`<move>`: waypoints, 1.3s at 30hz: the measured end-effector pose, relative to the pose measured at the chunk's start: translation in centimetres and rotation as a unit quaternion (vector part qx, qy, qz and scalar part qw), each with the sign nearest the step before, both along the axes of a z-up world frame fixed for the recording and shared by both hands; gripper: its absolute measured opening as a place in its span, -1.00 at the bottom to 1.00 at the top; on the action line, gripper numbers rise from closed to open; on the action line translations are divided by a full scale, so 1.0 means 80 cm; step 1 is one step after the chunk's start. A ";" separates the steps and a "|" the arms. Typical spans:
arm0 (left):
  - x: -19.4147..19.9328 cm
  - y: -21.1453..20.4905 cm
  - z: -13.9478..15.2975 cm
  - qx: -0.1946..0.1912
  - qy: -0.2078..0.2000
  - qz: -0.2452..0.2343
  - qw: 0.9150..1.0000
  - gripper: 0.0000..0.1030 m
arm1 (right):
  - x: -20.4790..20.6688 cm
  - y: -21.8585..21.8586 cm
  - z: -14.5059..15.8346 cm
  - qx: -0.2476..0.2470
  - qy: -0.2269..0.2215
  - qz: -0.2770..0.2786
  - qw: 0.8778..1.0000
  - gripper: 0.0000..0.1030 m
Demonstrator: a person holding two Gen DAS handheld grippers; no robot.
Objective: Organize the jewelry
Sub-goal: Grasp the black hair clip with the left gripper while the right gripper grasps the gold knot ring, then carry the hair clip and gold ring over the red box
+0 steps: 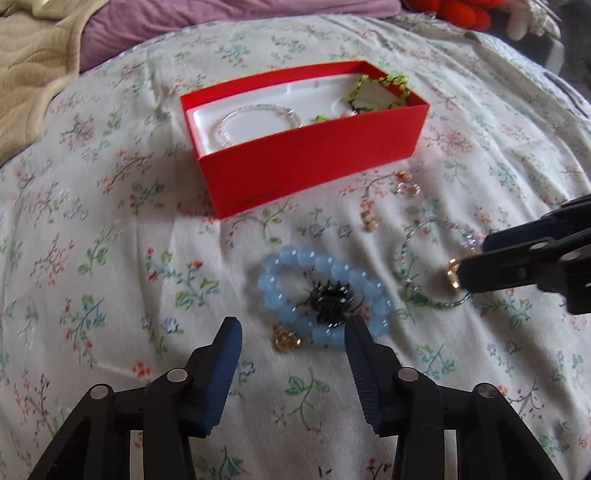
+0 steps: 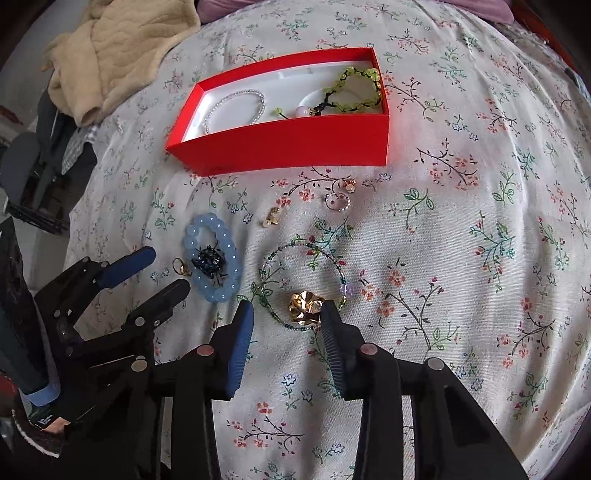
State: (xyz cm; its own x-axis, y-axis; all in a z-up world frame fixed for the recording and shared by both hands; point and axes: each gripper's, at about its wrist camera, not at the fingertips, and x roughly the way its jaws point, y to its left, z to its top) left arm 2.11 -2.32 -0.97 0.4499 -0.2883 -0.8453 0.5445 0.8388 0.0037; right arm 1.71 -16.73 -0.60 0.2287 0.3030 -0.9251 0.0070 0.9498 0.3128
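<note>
A red box on the floral sheet holds a silver bracelet and a green bracelet. In front lie a blue bead bracelet around a black ornament, and a thin green beaded bracelet. My left gripper is open just before the blue bracelet, with a gold earring between its fingers. My right gripper is open around a gold flower earring that lies inside the thin bracelet.
Small earrings and a small ring lie between the box and the bracelets. A beige blanket and a purple pillow lie at the back. Red items sit at the far right.
</note>
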 end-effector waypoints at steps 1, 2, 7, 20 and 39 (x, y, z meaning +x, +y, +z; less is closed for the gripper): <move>0.001 -0.002 0.000 -0.006 0.000 -0.008 1.000 -0.06 | 0.001 0.000 -0.002 0.000 0.001 -0.001 1.000 -0.24; 0.001 -0.004 0.001 -0.009 0.000 -0.014 1.000 -0.06 | 0.003 0.000 -0.003 -0.001 0.002 -0.002 1.000 -0.24; 0.004 -0.021 -0.001 -0.015 0.007 -0.032 0.999 -0.14 | 0.008 0.000 -0.011 -0.003 0.011 -0.004 1.000 -0.24; 0.017 -0.036 -0.029 0.018 0.052 -0.021 0.998 -0.47 | 0.008 0.004 -0.029 -0.014 0.022 0.006 1.000 -0.32; 0.024 -0.009 0.003 -0.038 0.061 0.009 0.997 -0.55 | 0.005 0.005 -0.008 -0.004 0.003 0.013 1.000 -0.47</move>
State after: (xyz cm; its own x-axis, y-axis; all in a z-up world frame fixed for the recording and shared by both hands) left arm 4.01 -3.07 -0.71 0.3507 -0.3466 -0.8700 0.5217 0.8438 -0.1259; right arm 2.08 -16.33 -1.27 0.2156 0.3018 -0.9287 -0.0151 0.9520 0.3058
